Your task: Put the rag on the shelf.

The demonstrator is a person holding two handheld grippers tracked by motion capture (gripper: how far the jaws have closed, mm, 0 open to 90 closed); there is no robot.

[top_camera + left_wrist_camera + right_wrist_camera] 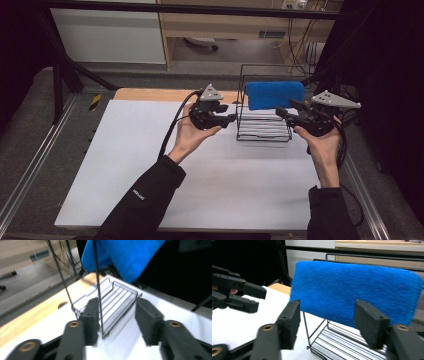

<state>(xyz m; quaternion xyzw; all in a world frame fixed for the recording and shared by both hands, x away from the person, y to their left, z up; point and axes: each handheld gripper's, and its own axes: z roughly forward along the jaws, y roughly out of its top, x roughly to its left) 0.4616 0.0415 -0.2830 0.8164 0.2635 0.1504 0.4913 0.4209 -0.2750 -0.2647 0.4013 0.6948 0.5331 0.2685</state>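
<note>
The blue towel [275, 94] hangs over the top bar of the wire rack [264, 131], between your two grippers. Your left gripper [233, 119] stands parted around a rack upright; your right gripper [327, 322] gapes empty before the cloth.

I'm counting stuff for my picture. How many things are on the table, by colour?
Blue: 1, the blue towel hanging over the rack's top bar.
Black: 1, the black wire rack standing on the white table.
Total: 2.
</note>
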